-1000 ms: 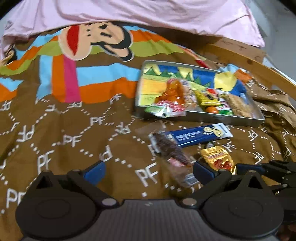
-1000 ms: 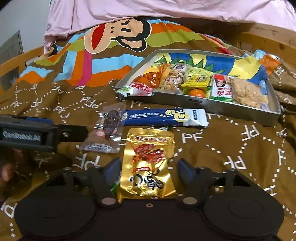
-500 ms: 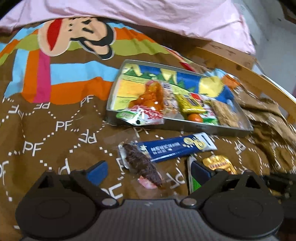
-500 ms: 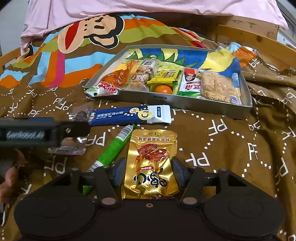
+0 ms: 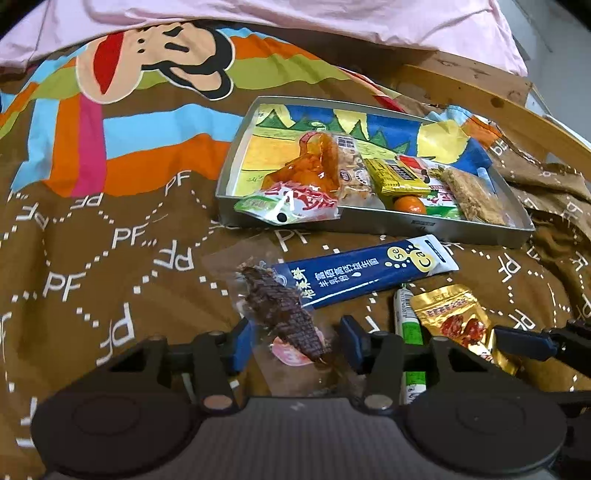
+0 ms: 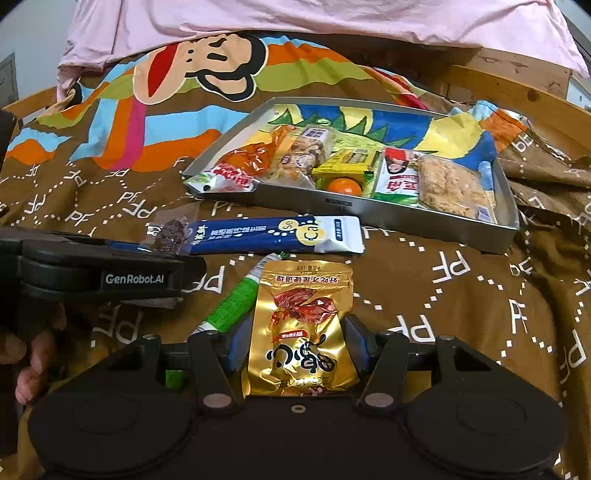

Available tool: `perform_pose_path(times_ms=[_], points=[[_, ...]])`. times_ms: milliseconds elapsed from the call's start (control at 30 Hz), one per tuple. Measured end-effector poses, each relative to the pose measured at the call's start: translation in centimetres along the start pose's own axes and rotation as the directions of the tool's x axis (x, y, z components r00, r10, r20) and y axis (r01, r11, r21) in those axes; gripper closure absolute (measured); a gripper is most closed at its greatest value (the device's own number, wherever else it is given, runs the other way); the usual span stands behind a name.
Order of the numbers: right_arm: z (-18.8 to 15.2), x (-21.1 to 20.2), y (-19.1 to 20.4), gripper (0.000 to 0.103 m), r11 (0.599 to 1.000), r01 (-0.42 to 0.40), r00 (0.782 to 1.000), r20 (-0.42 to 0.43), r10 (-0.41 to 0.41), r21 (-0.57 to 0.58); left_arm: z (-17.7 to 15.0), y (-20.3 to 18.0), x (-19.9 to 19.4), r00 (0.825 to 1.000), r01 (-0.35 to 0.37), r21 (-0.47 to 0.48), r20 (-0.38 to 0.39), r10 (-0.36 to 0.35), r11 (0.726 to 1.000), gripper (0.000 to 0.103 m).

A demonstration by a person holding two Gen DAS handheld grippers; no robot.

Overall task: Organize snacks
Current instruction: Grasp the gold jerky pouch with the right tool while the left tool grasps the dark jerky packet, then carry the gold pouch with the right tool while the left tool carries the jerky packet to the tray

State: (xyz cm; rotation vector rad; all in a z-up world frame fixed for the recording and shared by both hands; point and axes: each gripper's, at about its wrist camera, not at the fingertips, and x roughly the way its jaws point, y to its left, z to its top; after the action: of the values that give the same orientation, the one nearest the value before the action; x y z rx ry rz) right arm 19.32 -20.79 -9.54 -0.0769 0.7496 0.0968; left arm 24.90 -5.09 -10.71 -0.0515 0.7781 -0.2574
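A clear packet of dark jerky (image 5: pixel 280 314) lies on the brown quilt, and my left gripper (image 5: pixel 295 341) is closing on it, its blue pads at the wrapper's edges. The right gripper (image 6: pixel 297 347) is shut on a gold pouch (image 6: pixel 303 325), which also shows in the left wrist view (image 5: pixel 458 321). Beside the pouch lies a green tube (image 6: pixel 232 302), and just beyond it a blue stick packet (image 6: pixel 273 234). Farther back, a metal tray (image 6: pixel 332 210) holds several snacks and a small orange.
A patterned brown quilt (image 5: pixel 110 240) covers the bed. A pink sheet (image 5: pixel 295 18) lies at the back, and a wooden bed rail (image 6: pixel 517 92) runs behind and right of the tray. A person's hand (image 6: pixel 33 362) holds the left gripper's body (image 6: pixel 110 273).
My left gripper came forward and down over the jerky packet, and its jaws narrowed from wide open to the wrapper. The right jaws tightened slightly on the gold pouch. The green tube came into view.
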Motion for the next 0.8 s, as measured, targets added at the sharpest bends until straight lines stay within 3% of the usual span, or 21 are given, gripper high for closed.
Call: perform_pose_path(times_ms=[467, 800], points=[[-0.3, 1.2, 0.1, 0.045, 1.0, -0.03, 1.0, -0.002, 0.03, 0.005, -0.1, -0.2, -0.3, 1.0, 0.008, -0.004, -0.022, -0.008, 1.0, 0.051], [-0.1, 0.4, 1.0, 0.047, 1.0, -0.005, 1.0, -0.022, 0.004, -0.021, -0.7, -0.6, -3.8, 0.999, 0.028, -0.041, -0.035, -0.029, 0.999, 0.051]])
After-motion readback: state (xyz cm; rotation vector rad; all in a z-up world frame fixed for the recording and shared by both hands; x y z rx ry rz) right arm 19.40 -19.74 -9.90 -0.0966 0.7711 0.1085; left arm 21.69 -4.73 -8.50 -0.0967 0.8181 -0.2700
